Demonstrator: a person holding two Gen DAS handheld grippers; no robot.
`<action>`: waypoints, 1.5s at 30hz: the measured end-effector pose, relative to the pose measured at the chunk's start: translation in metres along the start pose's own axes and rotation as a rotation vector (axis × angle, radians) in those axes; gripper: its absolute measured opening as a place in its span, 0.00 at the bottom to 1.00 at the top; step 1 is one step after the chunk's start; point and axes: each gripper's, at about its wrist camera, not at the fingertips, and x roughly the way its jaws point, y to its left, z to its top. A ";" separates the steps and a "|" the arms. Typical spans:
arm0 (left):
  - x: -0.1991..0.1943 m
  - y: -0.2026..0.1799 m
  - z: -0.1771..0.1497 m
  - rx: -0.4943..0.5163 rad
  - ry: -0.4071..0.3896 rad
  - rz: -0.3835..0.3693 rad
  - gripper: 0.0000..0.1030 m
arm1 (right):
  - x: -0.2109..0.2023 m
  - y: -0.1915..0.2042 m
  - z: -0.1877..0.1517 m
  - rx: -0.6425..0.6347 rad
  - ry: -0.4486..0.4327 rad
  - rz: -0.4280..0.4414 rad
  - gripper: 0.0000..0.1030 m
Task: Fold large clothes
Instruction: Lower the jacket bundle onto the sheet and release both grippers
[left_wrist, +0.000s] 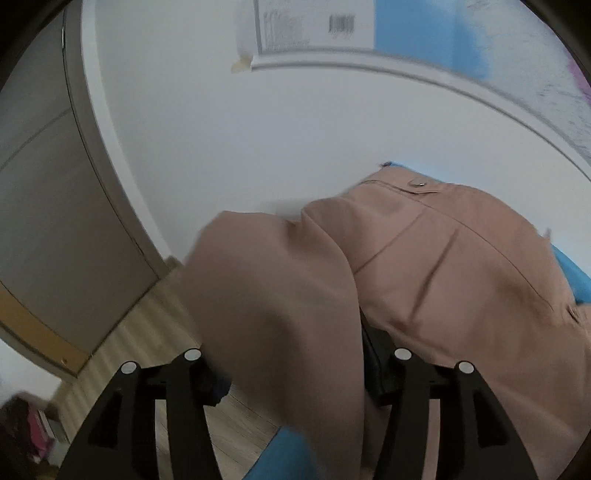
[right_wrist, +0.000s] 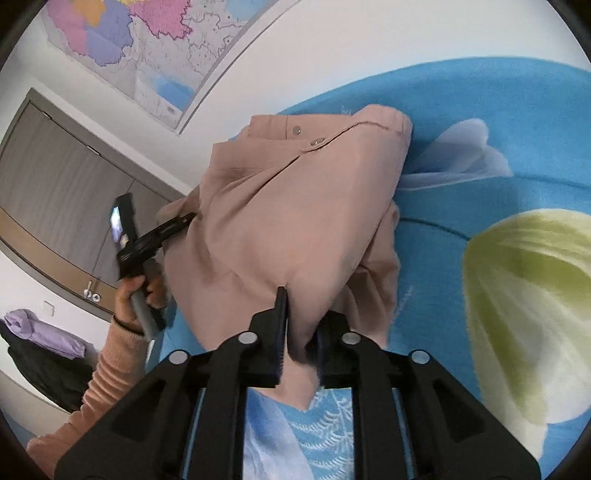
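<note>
- Left wrist view: the pink garment (left_wrist: 424, 258) hangs in folds over the left gripper (left_wrist: 295, 373) and hides the space between its fingers. The two fingers stand well apart, with cloth draped between them, but whether the pads press on it I cannot tell. Behind are a white wall (left_wrist: 221, 147), a poster (left_wrist: 351, 33) with a barcode, a grey door (left_wrist: 48, 221) on the left and a wooden floor (left_wrist: 155, 332).
- Right wrist view: only here the blue bedsheet (right_wrist: 480, 110) with a green flower print is clear, and the garment lies on it, with snap buttons (right_wrist: 317, 141) at its far end. The right gripper (right_wrist: 301, 332) is clamped on a near fold of the garment. On the left, a hand (right_wrist: 129, 295) in a peach sleeve (right_wrist: 110, 376) holds the other tool beside the garment's left edge. A map (right_wrist: 147, 48) hangs on the wall.
</note>
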 end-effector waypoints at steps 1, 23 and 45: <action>-0.005 0.002 -0.002 0.000 -0.003 0.003 0.59 | -0.003 0.002 0.000 -0.009 -0.003 -0.016 0.23; -0.061 -0.098 -0.069 0.206 -0.003 -0.300 0.60 | 0.029 0.048 0.010 -0.257 -0.020 -0.203 0.42; -0.096 -0.147 -0.098 0.274 -0.042 -0.348 0.63 | 0.005 0.057 -0.043 -0.383 -0.028 -0.225 0.56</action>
